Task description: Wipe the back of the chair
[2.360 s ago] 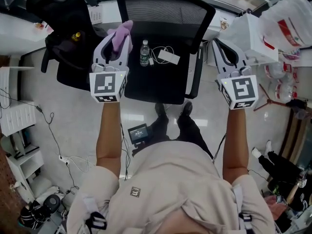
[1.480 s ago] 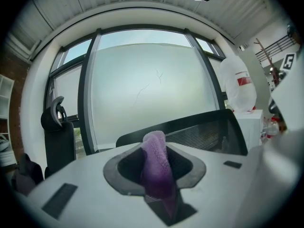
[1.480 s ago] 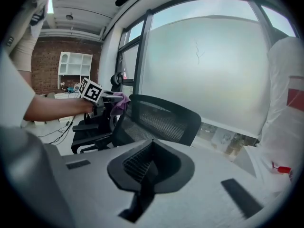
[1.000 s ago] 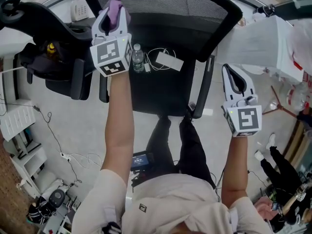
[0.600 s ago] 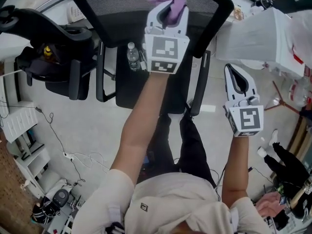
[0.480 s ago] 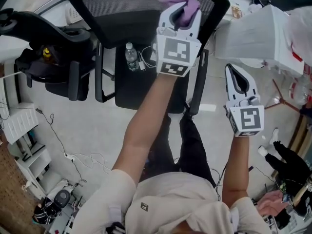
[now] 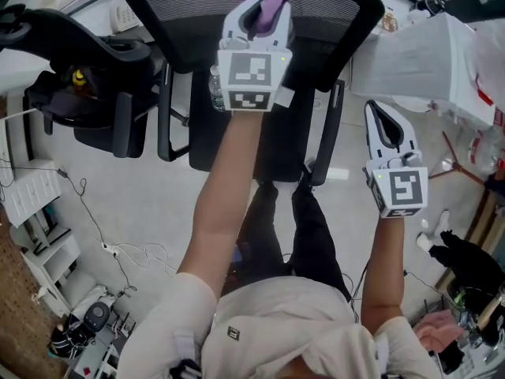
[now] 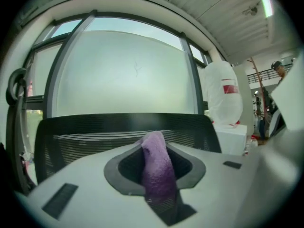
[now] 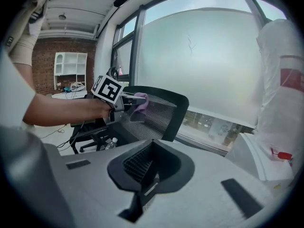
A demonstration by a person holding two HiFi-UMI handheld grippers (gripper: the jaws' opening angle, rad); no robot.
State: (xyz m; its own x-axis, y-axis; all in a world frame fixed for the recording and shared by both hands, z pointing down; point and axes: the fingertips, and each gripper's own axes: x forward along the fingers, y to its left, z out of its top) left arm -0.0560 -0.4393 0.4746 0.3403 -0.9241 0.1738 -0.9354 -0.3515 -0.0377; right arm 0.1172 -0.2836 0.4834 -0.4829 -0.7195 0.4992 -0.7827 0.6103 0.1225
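Observation:
A black mesh chair back (image 7: 197,6) stands ahead of me, also seen as the chair back (image 8: 85,137) and the chair back (image 9: 156,110). My left gripper (image 7: 258,10) is shut on a purple cloth (image 7: 267,0), which presses against the mesh near its top middle. The purple cloth (image 8: 156,170) sticks up between the jaws in the left gripper view, and the purple cloth (image 9: 140,99) shows small in the right gripper view. My right gripper (image 7: 384,125) hangs to the right of the chair, shut and holding nothing, with the right gripper (image 9: 142,184) jaws closed together.
A water bottle (image 7: 214,85) and a white charger with cable lie on the chair seat (image 7: 237,144). A second black chair (image 7: 87,77) stands left. A white bagged box (image 7: 426,54) sits right. Cables and a shelf (image 7: 31,204) lie on the floor left. A window (image 8: 123,70) is behind.
My left gripper with the purple cloth rose to the chair back, swept right across the mesh, and has now moved back left a little. The right gripper has barely moved.

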